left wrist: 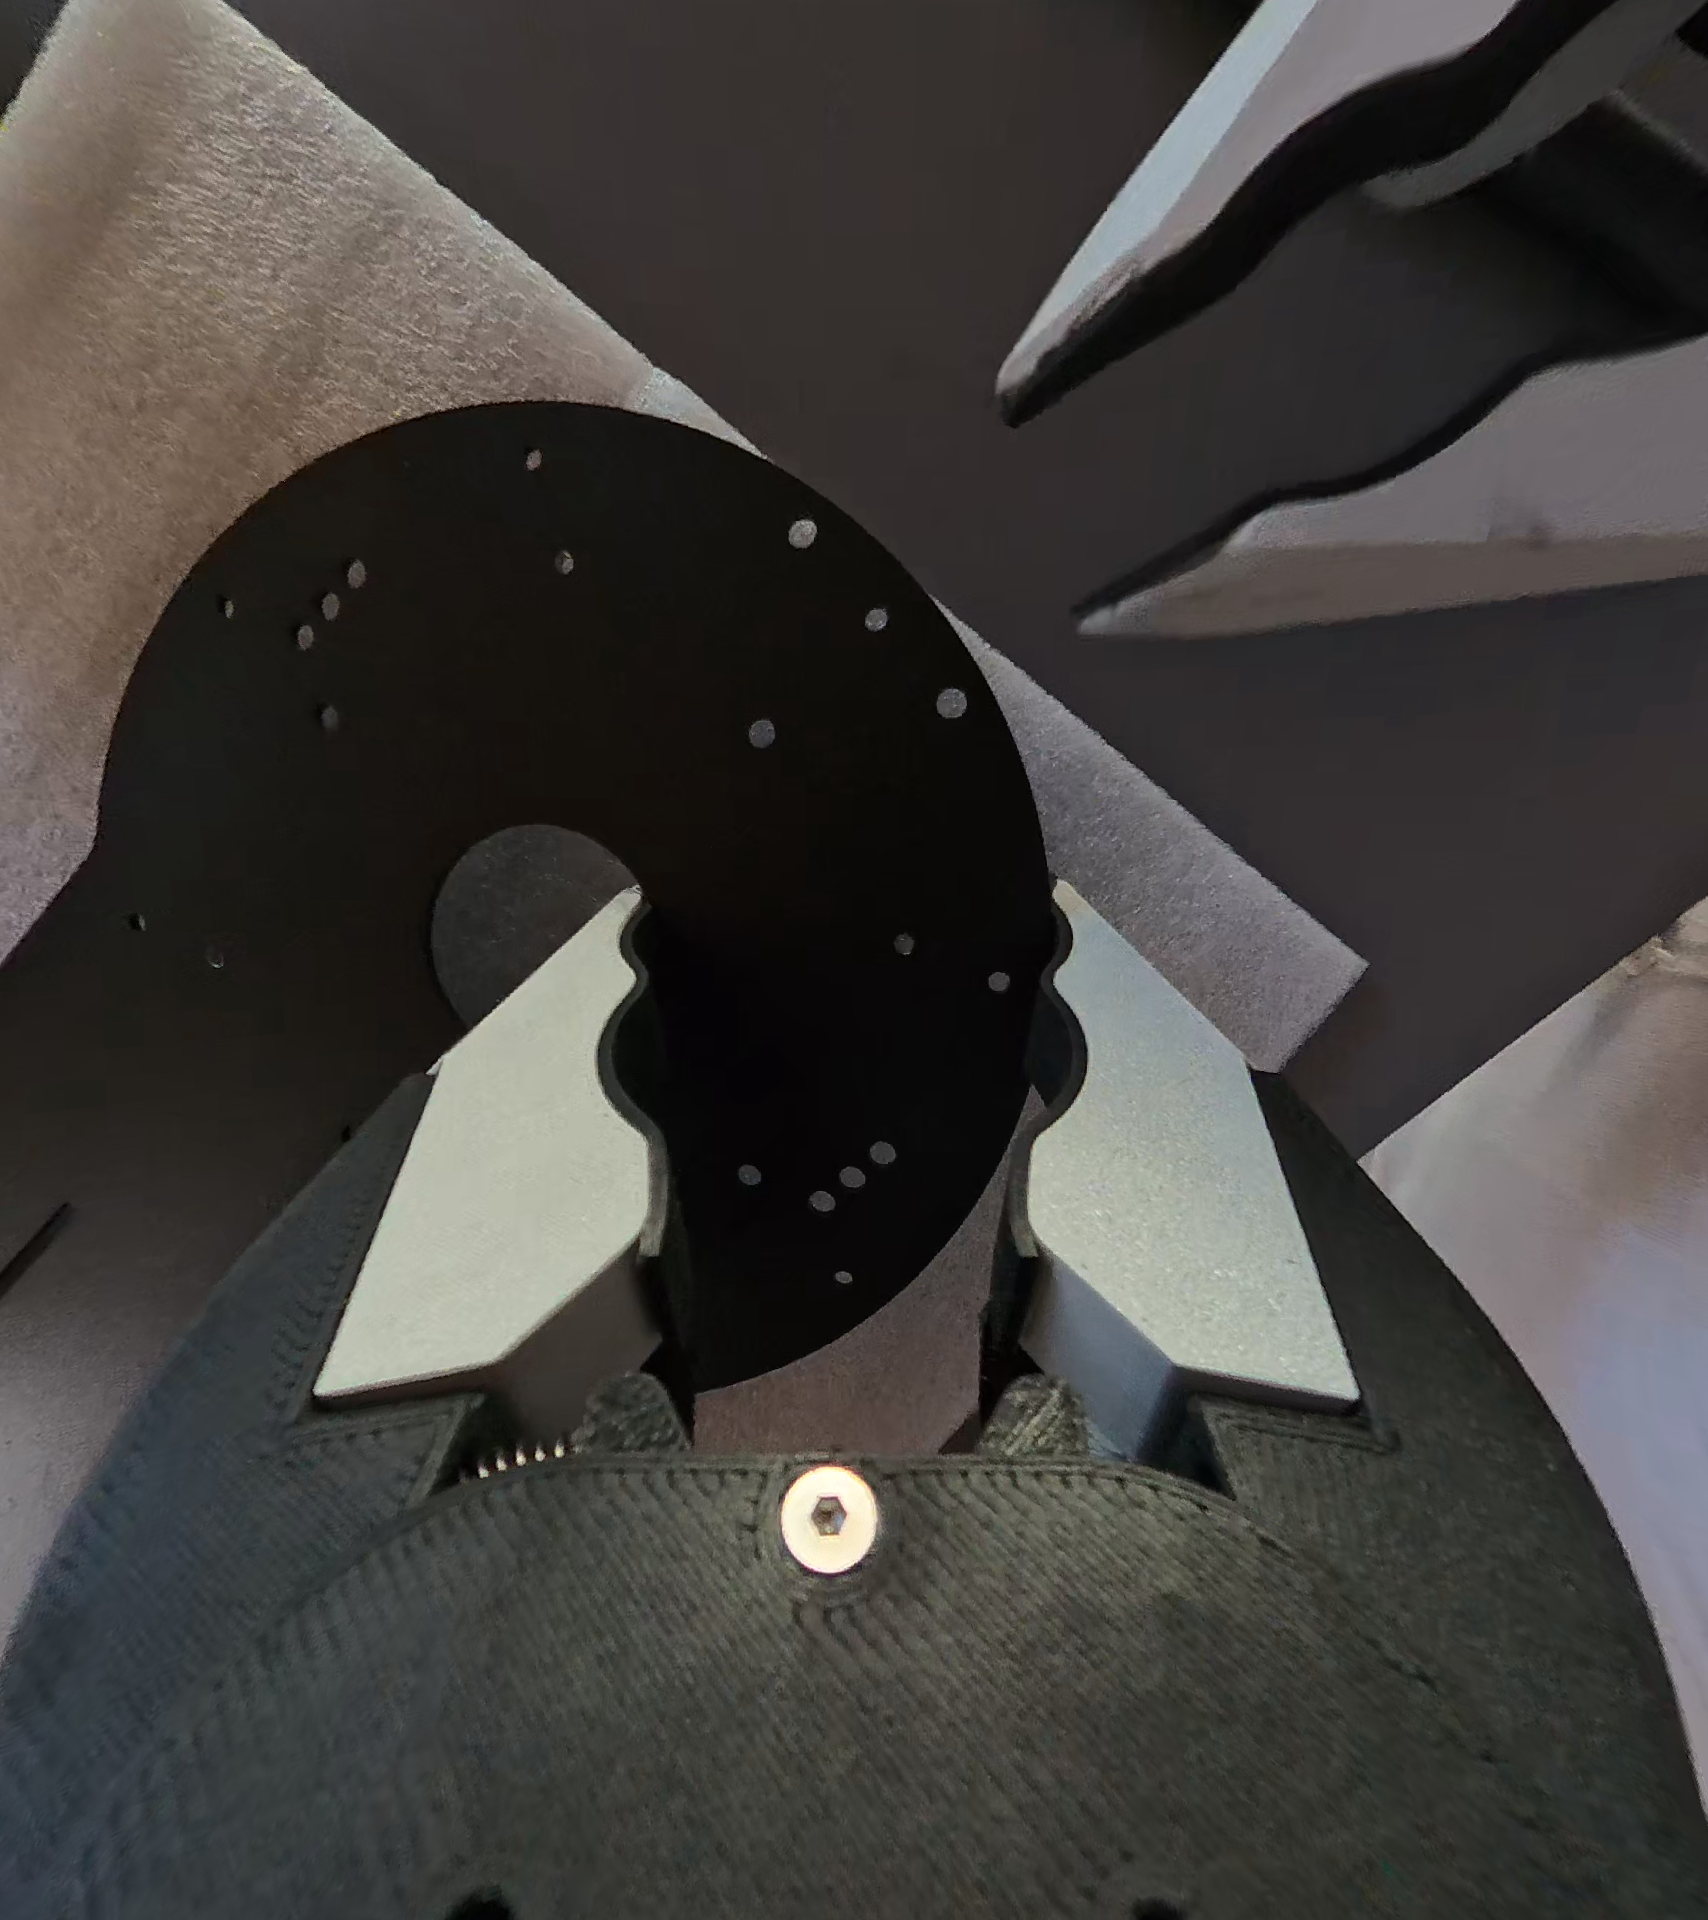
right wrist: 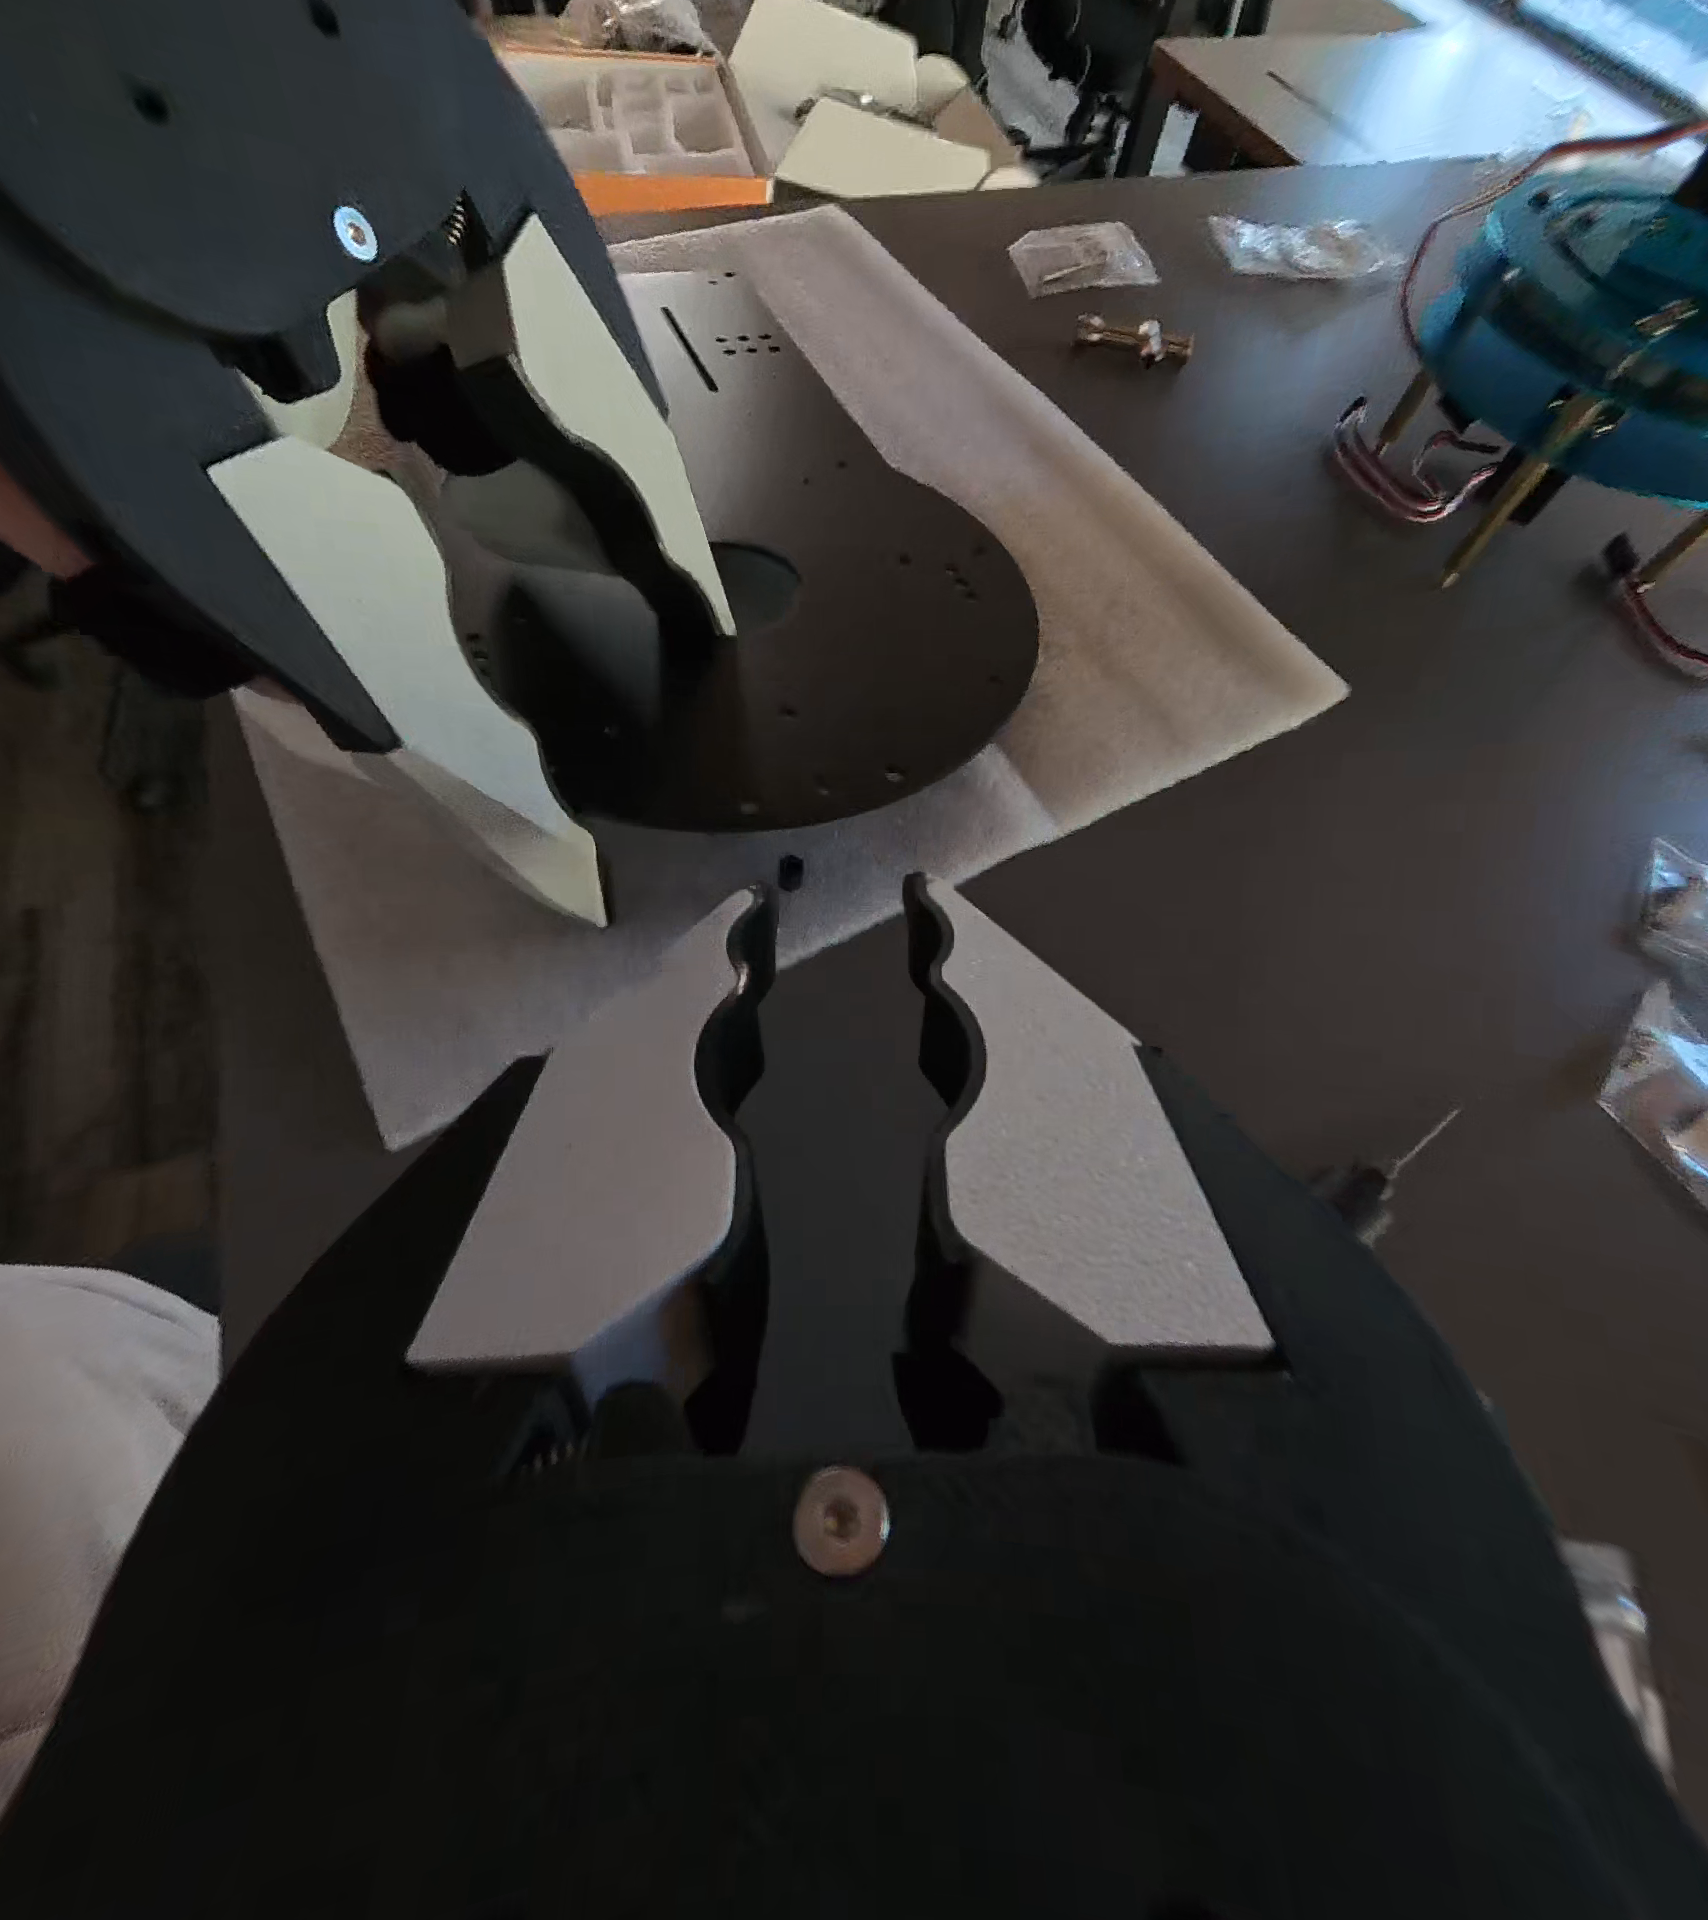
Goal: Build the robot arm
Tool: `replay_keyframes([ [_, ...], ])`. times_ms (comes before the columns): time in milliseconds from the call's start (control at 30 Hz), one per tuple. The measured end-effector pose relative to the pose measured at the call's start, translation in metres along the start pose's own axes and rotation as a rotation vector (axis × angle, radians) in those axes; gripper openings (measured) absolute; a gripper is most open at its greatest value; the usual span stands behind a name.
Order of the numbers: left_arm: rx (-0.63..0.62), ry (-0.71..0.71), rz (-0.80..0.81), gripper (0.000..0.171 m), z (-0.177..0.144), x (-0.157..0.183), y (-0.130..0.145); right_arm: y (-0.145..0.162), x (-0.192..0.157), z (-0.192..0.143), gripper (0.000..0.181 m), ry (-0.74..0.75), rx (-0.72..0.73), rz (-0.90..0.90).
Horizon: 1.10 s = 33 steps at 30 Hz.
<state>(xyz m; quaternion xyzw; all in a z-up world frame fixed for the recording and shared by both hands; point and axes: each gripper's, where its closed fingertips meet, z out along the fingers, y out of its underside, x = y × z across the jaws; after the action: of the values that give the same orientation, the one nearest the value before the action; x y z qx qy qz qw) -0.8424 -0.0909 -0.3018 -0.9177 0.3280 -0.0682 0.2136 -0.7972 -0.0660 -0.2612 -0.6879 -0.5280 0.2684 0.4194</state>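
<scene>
A flat black round plate [left wrist: 621,675] with many small holes and a central round hole lies on a white foam sheet [left wrist: 154,416] on a dark table. My left gripper [left wrist: 850,904] is open wide and straddles the plate's ring, with one fingertip at the central hole and the other at the outer rim. The right wrist view shows it [right wrist: 658,764] tilted down onto the plate [right wrist: 881,644]. My right gripper [right wrist: 837,899] is open and empty, hovering at the foam's near corner. A tiny black nut [right wrist: 790,871] lies just past its left fingertip. The left wrist view shows the right gripper [left wrist: 1045,511] at upper right.
A blue round robot assembly [right wrist: 1608,343] with brass legs and wires stands at the far right. Small clear bags of parts [right wrist: 1702,1143] lie along the right side, and brass standoffs [right wrist: 1136,338] behind the foam [right wrist: 1141,644]. An open box [right wrist: 642,114] sits at the back. A white sleeve [right wrist: 19,1455] is at lower left. The grippers' ends are close to 7 cm from one another.
</scene>
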Motion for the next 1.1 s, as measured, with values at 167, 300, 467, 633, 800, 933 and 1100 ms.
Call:
replay_keyframes([
  [167,-0.016,0.015,0.005,0.069,-0.003,0.001,0.001,0.02,-0.015,0.019,0.028,-0.107,-0.159,0.097],
  [300,-0.021,0.014,0.009,0.069,-0.003,0.0,0.004,0.022,-0.023,0.026,0.027,-0.111,-0.182,0.182],
  [467,-0.023,0.016,0.016,0.07,-0.004,-0.001,0.005,0.026,-0.021,0.031,0.024,-0.043,-0.182,0.049],
  [633,-0.033,0.016,0.023,0.07,-0.003,-0.002,0.008,0.027,-0.021,0.031,0.025,-0.067,-0.197,0.07],
  [800,-0.03,0.015,0.026,0.07,-0.003,-0.002,0.008,0.027,-0.02,0.032,0.025,-0.069,-0.196,0.061],
  [933,-0.04,0.018,0.03,0.07,-0.003,-0.002,0.009,0.027,-0.02,0.032,0.025,-0.072,-0.192,0.058],
  [1100,-0.069,0.03,0.031,0.07,-0.004,-0.003,0.01,0.026,-0.021,0.031,0.025,-0.077,-0.183,0.049],
])
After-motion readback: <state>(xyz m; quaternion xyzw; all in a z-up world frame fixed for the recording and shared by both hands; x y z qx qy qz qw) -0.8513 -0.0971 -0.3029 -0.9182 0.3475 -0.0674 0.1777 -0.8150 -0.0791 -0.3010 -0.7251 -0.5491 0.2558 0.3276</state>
